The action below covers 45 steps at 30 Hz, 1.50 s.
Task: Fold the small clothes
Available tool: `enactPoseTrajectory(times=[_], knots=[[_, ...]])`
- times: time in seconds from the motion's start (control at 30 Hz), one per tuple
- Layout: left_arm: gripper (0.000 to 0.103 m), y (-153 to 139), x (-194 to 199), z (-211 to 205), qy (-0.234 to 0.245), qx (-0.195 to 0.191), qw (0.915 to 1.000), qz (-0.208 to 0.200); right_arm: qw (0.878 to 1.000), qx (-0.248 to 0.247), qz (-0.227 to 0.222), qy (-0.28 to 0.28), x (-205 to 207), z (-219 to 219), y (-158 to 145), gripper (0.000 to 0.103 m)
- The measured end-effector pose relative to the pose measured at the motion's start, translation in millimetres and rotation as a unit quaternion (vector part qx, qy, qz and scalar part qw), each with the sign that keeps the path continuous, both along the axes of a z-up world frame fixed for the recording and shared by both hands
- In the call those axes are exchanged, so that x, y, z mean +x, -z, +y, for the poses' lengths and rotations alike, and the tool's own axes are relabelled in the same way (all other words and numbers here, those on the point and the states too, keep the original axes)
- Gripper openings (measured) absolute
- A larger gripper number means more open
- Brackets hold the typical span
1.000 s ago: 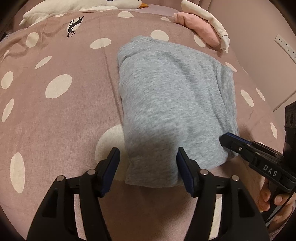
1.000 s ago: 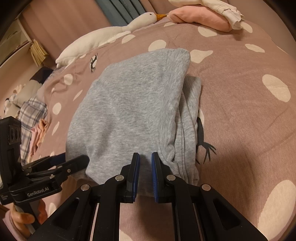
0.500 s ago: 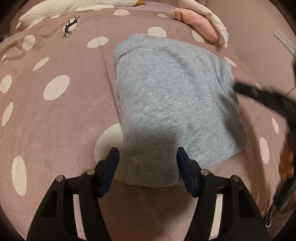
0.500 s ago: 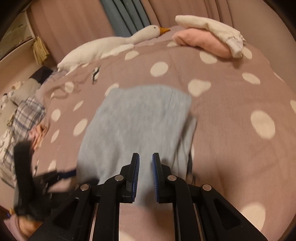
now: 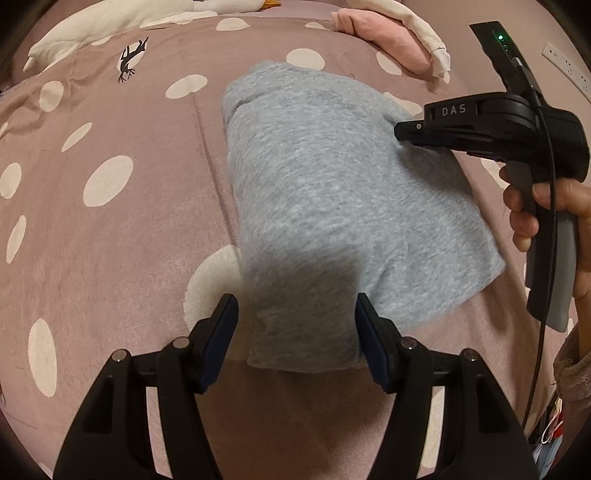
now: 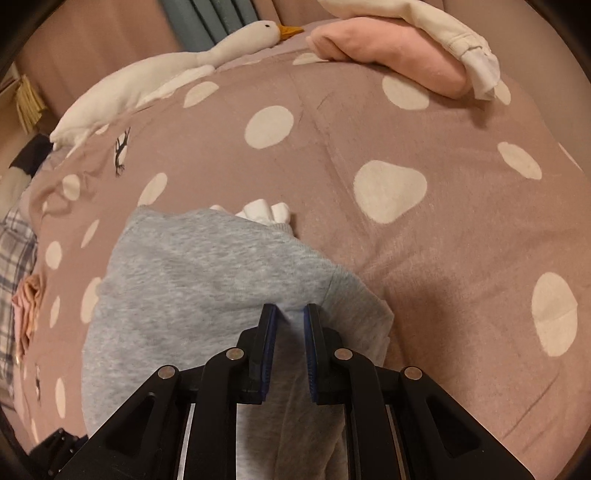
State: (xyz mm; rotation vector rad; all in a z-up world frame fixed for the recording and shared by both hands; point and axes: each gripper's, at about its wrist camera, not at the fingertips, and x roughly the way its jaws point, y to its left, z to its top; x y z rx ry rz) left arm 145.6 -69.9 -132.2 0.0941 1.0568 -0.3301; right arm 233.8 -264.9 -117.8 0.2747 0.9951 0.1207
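Note:
A folded grey garment [image 5: 332, 206] lies on the mauve polka-dot bedspread [image 5: 110, 236]. My left gripper [image 5: 295, 317] is open, its fingers either side of the garment's near end, low over it. My right gripper [image 6: 288, 321] hovers above the garment [image 6: 207, 295], its jaws nearly closed with a narrow gap and nothing between them. In the left wrist view the right gripper [image 5: 402, 131] is raised over the garment's far right part, held by a hand. A bit of white fabric [image 6: 266, 210] peeks from under the garment's far edge.
A pink folded garment [image 6: 388, 55] with a white one [image 6: 443, 22] on top lies at the far edge of the bed. A white goose plush [image 6: 166, 74] lies far left. Plaid and pink clothes [image 6: 18, 266] sit at the left edge. A wall [image 5: 517, 22] stands at the right.
My right gripper has lifted off the garment's near right edge and moved up and forward over it. The left gripper has stayed in place. The garment has barely shifted.

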Motion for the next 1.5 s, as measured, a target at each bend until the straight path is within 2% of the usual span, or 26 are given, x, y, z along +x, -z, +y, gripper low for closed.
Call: enactPoseTrajectory(times=[0.13,0.3,0.47,0.6,0.7,0.77,0.87,0.97,1.17,1.33,1.5], knots=[[0.064,-0.7,-1.6,-0.1,0.002,0.006,1.0,-0.004,1.0,-0.011,-0.013,0.006,-12.0,0.2,-15.5,0.011],[0.064,-0.1,-4.6,-2.9,0.003,0.014,0.9999,-0.009,0.997,-0.013,-0.062,-0.049,-52.0,7.5,-43.3,0.011],[0.064,0.7,-7.0,-5.0,0.0,0.018,0.9998,-0.013,0.993,-0.039,-0.06,-0.099,-83.2,16.7,-39.5,0.011],[0.064,-0.3,-8.7,-5.2,0.0,0.023,0.9996,-0.016,0.99,-0.062,-0.035,-0.123,-101.0,19.3,-22.6,0.011],[0.064,-3.2,-10.2,-4.2,-0.003,0.023,0.9996,-0.017,0.99,-0.083,-0.012,-0.117,-107.6,15.3,-4.6,0.013],[0.063,-8.8,-12.3,-2.1,-0.006,0.017,0.9996,-0.02,0.992,-0.073,-0.012,-0.107,-110.7,10.3,0.3,0.024],[0.062,-25.3,-18.6,0.7,-0.01,0.009,0.9991,-0.04,0.994,-0.06,-0.007,-0.093,-113.5,7.3,5.7,0.031],[0.062,-39.1,-20.4,-1.8,-0.008,0.021,0.9971,-0.073,0.995,-0.051,-0.011,-0.084,-118.2,6.7,8.6,0.033],[0.062,-46.9,3.7,-10.1,0.001,0.022,0.9958,-0.089,0.997,-0.022,-0.01,-0.068,-120.0,1.3,12.5,0.035],[0.06,-44.4,35.5,-20.7,-0.002,0.01,0.9967,-0.08,0.998,-0.012,-0.014,-0.067,-120.2,-0.3,14.2,0.036],[0.061,-34.5,58.8,-32.1,-0.009,0.032,0.9969,-0.071,0.997,-0.013,-0.018,-0.068,-121.9,-1.8,15.1,0.037]])
